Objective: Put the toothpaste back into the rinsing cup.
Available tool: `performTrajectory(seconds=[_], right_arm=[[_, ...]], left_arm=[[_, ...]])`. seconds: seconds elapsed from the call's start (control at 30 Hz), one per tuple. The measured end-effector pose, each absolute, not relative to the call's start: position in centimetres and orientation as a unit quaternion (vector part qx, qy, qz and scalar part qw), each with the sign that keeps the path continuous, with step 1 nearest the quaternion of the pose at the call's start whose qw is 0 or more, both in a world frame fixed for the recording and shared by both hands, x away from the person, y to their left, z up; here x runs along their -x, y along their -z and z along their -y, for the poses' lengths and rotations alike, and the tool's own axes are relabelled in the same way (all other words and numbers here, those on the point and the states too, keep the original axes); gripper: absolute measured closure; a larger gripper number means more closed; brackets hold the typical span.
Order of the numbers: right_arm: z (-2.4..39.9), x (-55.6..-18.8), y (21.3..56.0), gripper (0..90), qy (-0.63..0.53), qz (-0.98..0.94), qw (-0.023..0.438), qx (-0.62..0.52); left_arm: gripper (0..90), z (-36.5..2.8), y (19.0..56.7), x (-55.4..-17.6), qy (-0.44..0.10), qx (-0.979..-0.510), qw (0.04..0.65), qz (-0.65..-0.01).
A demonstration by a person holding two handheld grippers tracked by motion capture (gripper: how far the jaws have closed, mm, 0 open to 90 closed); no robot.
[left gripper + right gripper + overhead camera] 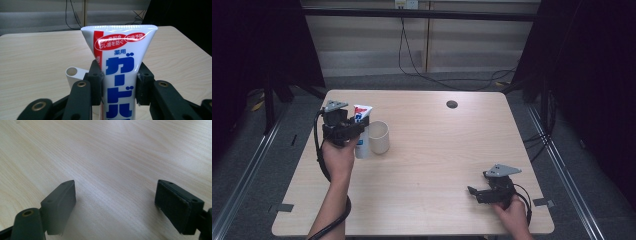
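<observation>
White toothpaste tube (pixel 122 75) clamped upright in left gripper (pixel 343 131), crimped end up, jaws pinching mid-body. Held just beside cup (pixel 379 137) on counter (pixel 437 150), looks bound for it. Tube soft plastic, light, glossy, so probably slippery and squishy; squeeze too hard and paste could push toward cap. Mid-body grip seems fine, flat crimp stiffer if it slips. Right gripper (pixel 479 192) parked low over counter, jaws wide apart, nothing in them.
</observation>
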State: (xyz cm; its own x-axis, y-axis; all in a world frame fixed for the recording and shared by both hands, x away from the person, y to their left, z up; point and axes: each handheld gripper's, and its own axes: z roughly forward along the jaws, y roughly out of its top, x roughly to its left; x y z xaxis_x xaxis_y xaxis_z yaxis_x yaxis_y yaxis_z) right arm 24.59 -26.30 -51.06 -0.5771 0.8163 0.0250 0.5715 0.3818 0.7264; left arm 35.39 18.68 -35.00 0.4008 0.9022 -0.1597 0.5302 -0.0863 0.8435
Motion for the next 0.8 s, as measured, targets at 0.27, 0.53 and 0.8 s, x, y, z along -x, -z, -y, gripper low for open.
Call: performTrajectory(seconds=[0.27, 0.53, 0.8], right_arm=[[26.3, -24.6, 51.1, 16.6, -0.357, -0.813, 0.172, -0.427], [26.3, -24.6, 51.1, 16.6, -0.357, -0.813, 0.172, -0.426], [26.3, -24.6, 51.1, 16.6, -0.356, -0.813, 0.171, -0.427]], left_arm=[[65.3, -18.4, 34.8, -35.9, -0.216, -0.699, 0.458, -0.505], [65.2, -18.0, 34.5, -36.4, -0.219, -0.691, 0.468, -0.504], [65.2, -17.7, 34.3, -37.0, -0.224, -0.686, 0.474, -0.505]])
